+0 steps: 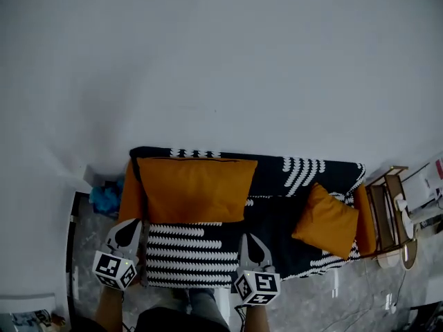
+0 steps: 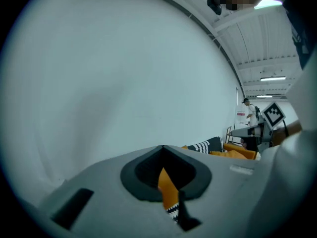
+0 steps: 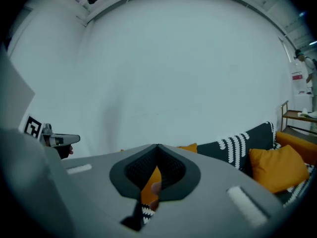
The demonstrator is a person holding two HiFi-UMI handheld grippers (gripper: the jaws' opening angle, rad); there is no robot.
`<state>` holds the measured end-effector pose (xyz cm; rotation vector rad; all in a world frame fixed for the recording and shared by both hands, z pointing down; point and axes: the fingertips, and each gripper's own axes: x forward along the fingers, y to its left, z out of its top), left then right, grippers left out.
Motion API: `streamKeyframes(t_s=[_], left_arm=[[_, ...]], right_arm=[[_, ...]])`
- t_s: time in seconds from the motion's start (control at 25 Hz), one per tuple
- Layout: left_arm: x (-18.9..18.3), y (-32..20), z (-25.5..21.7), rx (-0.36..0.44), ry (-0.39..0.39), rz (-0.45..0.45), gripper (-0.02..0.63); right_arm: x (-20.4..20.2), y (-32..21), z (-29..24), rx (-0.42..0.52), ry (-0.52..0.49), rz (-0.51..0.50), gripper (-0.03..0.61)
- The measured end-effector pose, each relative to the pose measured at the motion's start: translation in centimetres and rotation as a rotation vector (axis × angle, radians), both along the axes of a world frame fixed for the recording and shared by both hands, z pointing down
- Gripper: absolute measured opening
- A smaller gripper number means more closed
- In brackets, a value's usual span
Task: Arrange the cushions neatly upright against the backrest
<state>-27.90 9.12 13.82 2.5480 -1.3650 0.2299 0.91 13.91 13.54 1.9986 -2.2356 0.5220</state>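
A large orange cushion (image 1: pixel 194 189) stands upright against the backrest at the left of the black-and-white patterned sofa (image 1: pixel 277 216). In front of it lies a black-and-white striped cushion (image 1: pixel 190 254). A smaller orange cushion (image 1: pixel 327 220) leans tilted on the right side; it also shows in the right gripper view (image 3: pixel 277 167). My left gripper (image 1: pixel 129 227) is beside the striped cushion's left edge, my right gripper (image 1: pixel 250 241) beside its right edge. Both are shut: the tips meet in the left gripper view (image 2: pixel 162 147) and the right gripper view (image 3: pixel 157 146), and I see nothing pinched at them.
A plain white wall (image 1: pixel 221 68) rises behind the sofa. A wooden side table (image 1: pixel 389 216) stands at the sofa's right end. Something blue (image 1: pixel 106 198) lies on the floor at its left end. A person (image 2: pixel 249 114) stands far off in the room.
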Motion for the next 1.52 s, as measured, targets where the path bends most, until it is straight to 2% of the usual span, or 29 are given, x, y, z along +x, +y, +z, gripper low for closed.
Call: streamKeyframes(t_s=[0.12,0.44,0.56,0.72,0.92,1.16,1.52], left_arm=[[0.2,0.3,-2.4,0.029,0.018,0.016,0.0],[1.0,2.5,-6.6,0.082,0.037,0.061,0.0],[1.4,2.9,-7.8,0.094,0.045,0.09,0.0],[2.5,3.0,-9.1,0.105,0.068,0.151,0.0],[4.2,2.5,-9.3,0.097,0.083,0.199,0.002],[9.5,2.4,-8.5,0.063,0.101,0.321,0.002],[22.0,5.3,-6.9,0.029,0.093,0.566,0.002]], right_arm=[[0.1,0.9,-2.4,0.043,-0.01,-0.003,0.014],[0.4,4.1,-6.0,0.083,0.042,0.005,0.014],[0.9,5.0,-7.1,0.089,0.076,0.039,0.014],[1.3,5.4,-8.5,0.118,0.023,0.074,0.012],[2.8,6.4,-9.5,0.136,0.039,0.127,0.014],[6.8,9.3,-9.5,0.108,0.111,0.232,0.014],[15.3,18.0,-9.2,0.095,0.135,0.495,0.014]])
